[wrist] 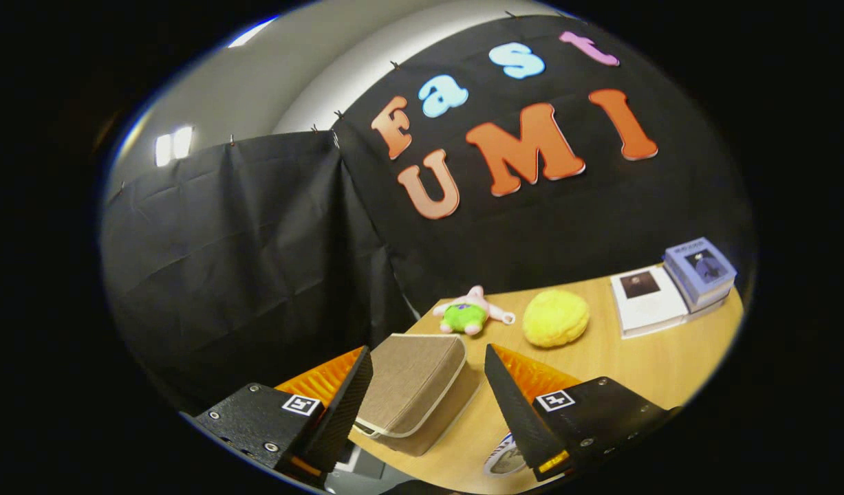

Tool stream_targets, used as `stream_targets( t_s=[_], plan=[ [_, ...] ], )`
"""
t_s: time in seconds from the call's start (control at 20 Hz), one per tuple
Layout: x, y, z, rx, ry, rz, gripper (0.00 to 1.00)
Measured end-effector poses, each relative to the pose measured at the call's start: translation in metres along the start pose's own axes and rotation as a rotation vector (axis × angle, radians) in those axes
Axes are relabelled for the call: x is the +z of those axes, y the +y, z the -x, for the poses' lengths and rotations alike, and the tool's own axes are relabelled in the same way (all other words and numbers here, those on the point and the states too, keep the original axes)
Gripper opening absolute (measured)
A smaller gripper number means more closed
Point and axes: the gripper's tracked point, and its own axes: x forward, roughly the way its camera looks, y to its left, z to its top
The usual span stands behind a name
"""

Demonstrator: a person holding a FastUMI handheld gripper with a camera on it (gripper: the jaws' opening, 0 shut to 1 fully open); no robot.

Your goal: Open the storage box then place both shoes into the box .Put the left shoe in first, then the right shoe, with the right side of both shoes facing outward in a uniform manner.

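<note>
Fingers of the gripper (428, 385) stand spread apart, holding nothing, with the storage box (413, 392) on the table (642, 364) just ahead and between them, lid down. Risk — a tip skids off the padded lid, shoving the box instead of opening it.

We see a light wooden table (621, 364) carrying a tan lidded fabric storage box (411, 392); a yellow fluffy ball (556, 317) at its 1 o'clock.

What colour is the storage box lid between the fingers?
Tan-brown fabric with a pale cream edge trim on the storage box, seen best in the gripper view; the hand-held gripper is open around it.
</note>
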Motion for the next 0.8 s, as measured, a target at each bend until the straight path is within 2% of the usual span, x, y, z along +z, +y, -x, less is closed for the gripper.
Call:
stream_targets(
  t_s=[0.2,0.35,0.55,0.8],
  plan=[
    [-0.051,0.007,-0.037,0.101,0.186,-0.182,0.98],
    [-0.082,0.006,-0.059,0.136,0.275,-0.304,0.97],
    [-0.105,0.007,-0.083,0.174,0.317,-0.426,0.97],
    [-0.124,0.002,-0.102,0.203,0.33,-0.511,0.97]
  ],
)
